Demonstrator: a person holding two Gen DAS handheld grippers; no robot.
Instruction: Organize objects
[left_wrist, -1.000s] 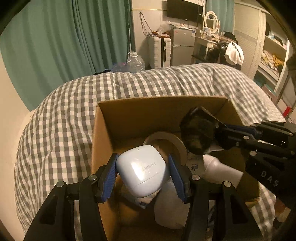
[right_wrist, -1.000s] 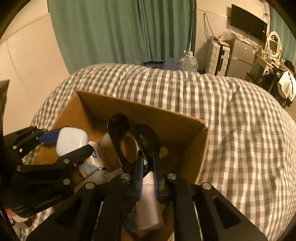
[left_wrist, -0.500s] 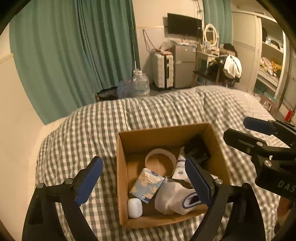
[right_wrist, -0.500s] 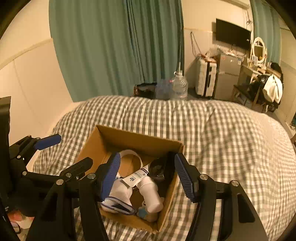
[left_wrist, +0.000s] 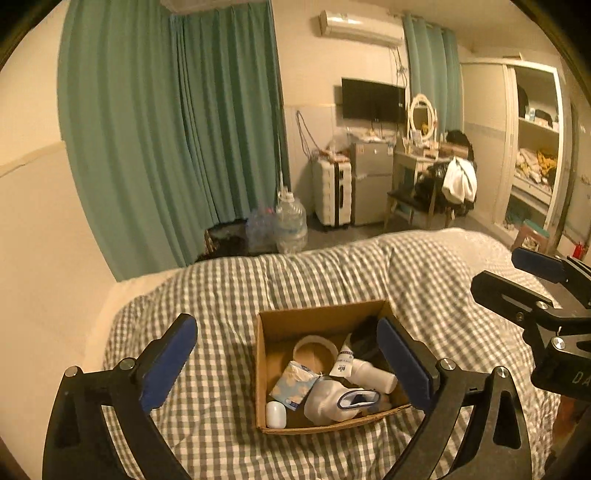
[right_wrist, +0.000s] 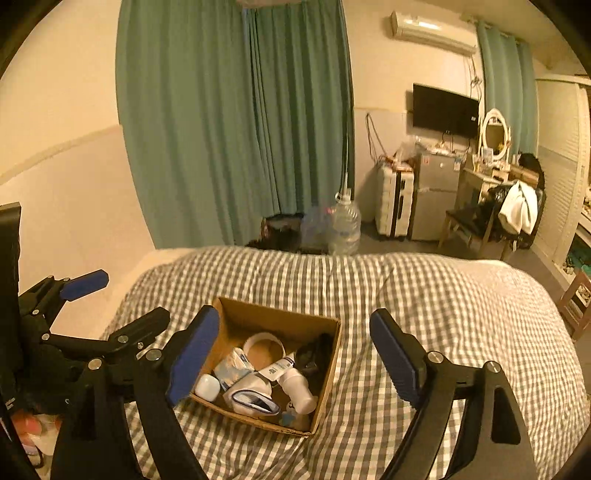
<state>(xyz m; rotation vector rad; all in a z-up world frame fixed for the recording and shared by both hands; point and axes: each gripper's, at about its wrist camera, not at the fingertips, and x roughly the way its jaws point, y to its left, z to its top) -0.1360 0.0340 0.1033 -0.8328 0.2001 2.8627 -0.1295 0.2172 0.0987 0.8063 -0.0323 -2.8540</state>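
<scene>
Checked bedspread (left_wrist: 229, 302) surrounds cardboard box (left_wrist: 321, 314) on every side

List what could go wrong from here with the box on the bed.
1. The cardboard box sits on a soft, rumpled checkered duvet, so a nudge could tip it.
2. The items are heaped loosely: the white bottle lies slanted on the pile, and the small white case sits in the near corner, so both could shift if the box is lifted.

"DA" on right gripper (left_wrist: 554, 295)
</scene>
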